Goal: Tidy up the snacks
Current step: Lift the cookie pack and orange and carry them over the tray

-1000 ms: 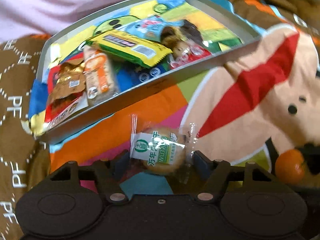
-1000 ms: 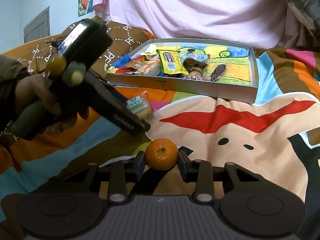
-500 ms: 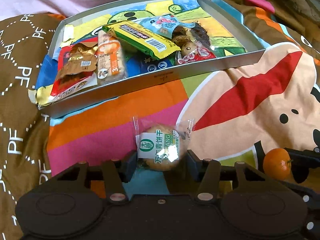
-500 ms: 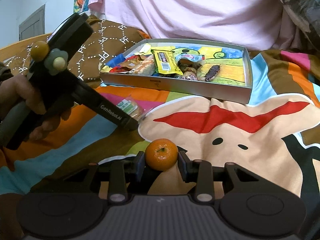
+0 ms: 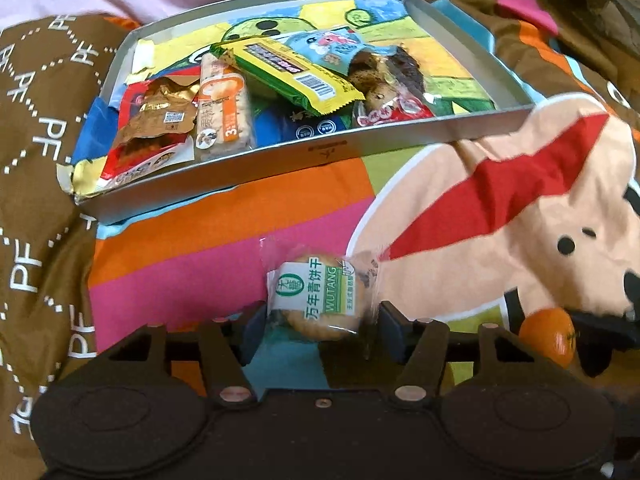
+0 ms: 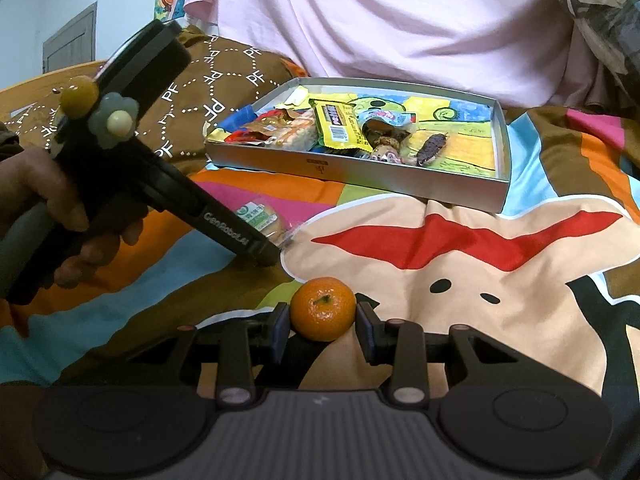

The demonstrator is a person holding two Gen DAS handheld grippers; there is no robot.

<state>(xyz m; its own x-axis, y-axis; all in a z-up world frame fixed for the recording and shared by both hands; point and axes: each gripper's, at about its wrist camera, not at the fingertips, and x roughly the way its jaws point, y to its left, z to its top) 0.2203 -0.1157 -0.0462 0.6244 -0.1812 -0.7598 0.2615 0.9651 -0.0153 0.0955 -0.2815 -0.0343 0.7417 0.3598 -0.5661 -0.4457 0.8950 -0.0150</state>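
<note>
A wrapped round biscuit with a green and white label lies on the bedspread between the fingers of my left gripper, whose pads press its sides. It also shows in the right wrist view beside the left gripper. My right gripper is shut on a small orange mandarin, low over the spread; the mandarin also shows in the left wrist view. A grey box lid tray holds several snack packs further back.
The bedspread has a cartoon dog print with orange, pink and blue stripes. A brown patterned pillow lies left of the tray. A pink cloth hangs behind the tray.
My left gripper has dropped and tilted so the tray sits further away. It keeps the biscuit between its fingers. My right gripper holds still with the mandarin.
</note>
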